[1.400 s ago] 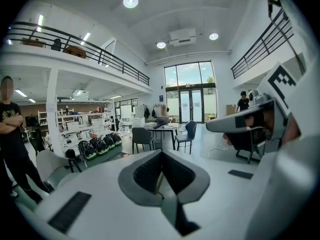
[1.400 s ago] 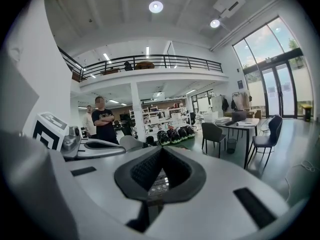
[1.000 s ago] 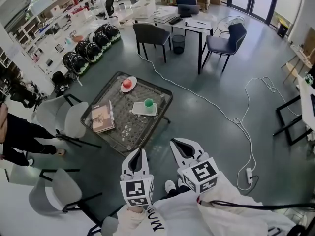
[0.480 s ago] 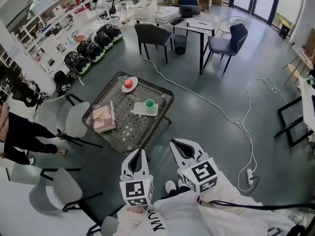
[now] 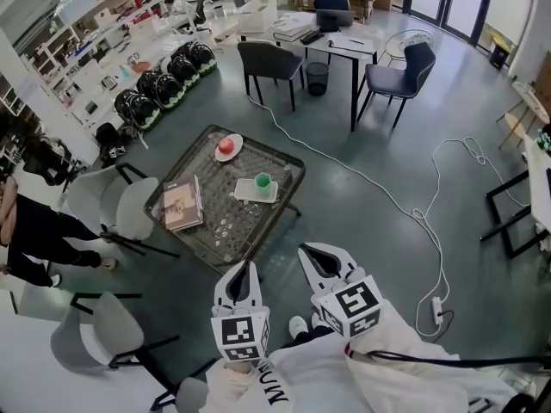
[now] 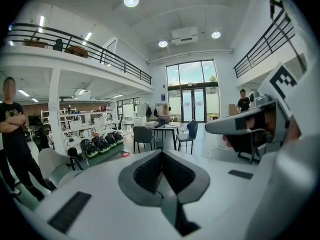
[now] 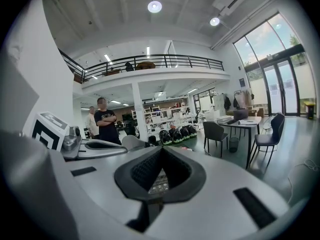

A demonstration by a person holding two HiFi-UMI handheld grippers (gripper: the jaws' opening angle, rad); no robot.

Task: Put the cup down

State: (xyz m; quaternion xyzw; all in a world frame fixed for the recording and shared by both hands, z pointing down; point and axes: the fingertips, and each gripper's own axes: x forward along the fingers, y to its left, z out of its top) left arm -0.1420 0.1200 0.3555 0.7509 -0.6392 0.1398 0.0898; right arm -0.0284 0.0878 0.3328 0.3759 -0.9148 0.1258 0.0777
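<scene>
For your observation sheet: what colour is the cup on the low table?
Green cup, clearest in the head view.

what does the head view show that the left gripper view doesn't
Only the head view: the green cup standing on a white tray, and the book beside it on the low mesh table.
Only the left gripper view: the balcony railing and the ceiling lights.
Both: the left gripper, jaws together with nothing between them, the right gripper beside it, the dark chairs at the desk and the row of black-and-green helmets.
</scene>
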